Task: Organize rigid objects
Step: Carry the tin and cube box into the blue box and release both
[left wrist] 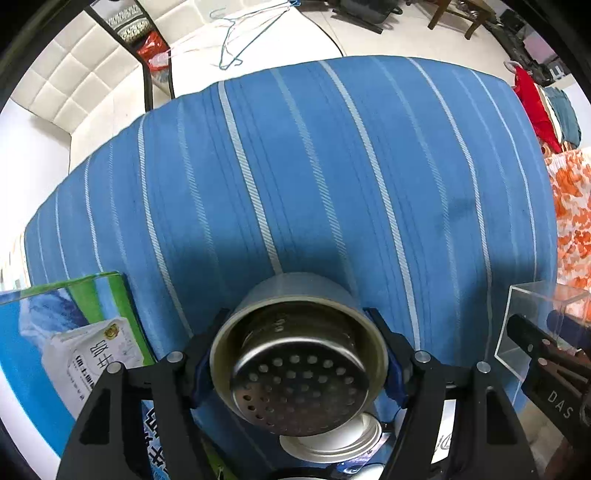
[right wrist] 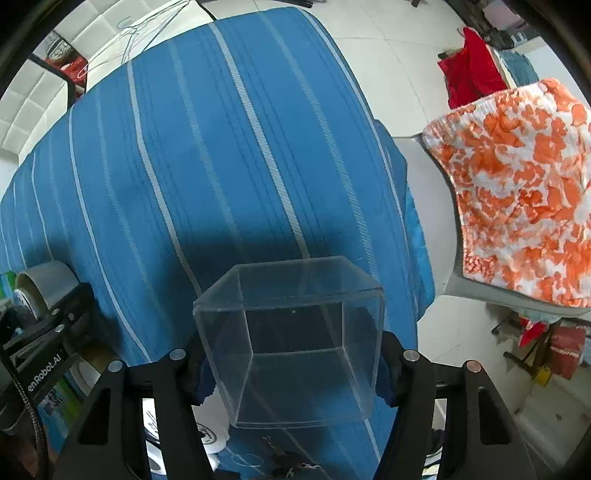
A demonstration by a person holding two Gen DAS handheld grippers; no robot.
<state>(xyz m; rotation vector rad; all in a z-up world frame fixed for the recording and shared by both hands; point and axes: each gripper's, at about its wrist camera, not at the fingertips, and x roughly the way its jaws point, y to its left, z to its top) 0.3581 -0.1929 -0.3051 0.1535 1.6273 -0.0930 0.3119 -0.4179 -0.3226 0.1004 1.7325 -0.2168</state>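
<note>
My left gripper [left wrist: 298, 354] is shut on a roll of grey tape [left wrist: 295, 295] and holds it above the blue striped cloth [left wrist: 332, 166]. Through the roll's core a perforated metal strainer [left wrist: 299, 391] shows, with a white round lid [left wrist: 332, 439] below it. My right gripper [right wrist: 291, 354] is shut on a clear plastic box [right wrist: 291, 339], open side toward the camera and empty. The tape roll [right wrist: 40, 284] and left gripper show at the left edge of the right wrist view. The clear box [left wrist: 532, 325] shows at the right edge of the left wrist view.
A blue and green carton [left wrist: 66, 332] lies at the lower left on the cloth. An orange flowered fabric [right wrist: 517, 199] hangs over a chair to the right of the table. White mugs [right wrist: 207, 435] and keys [right wrist: 288, 465] lie below the clear box. Wire hangers [left wrist: 243, 33] lie beyond the far edge.
</note>
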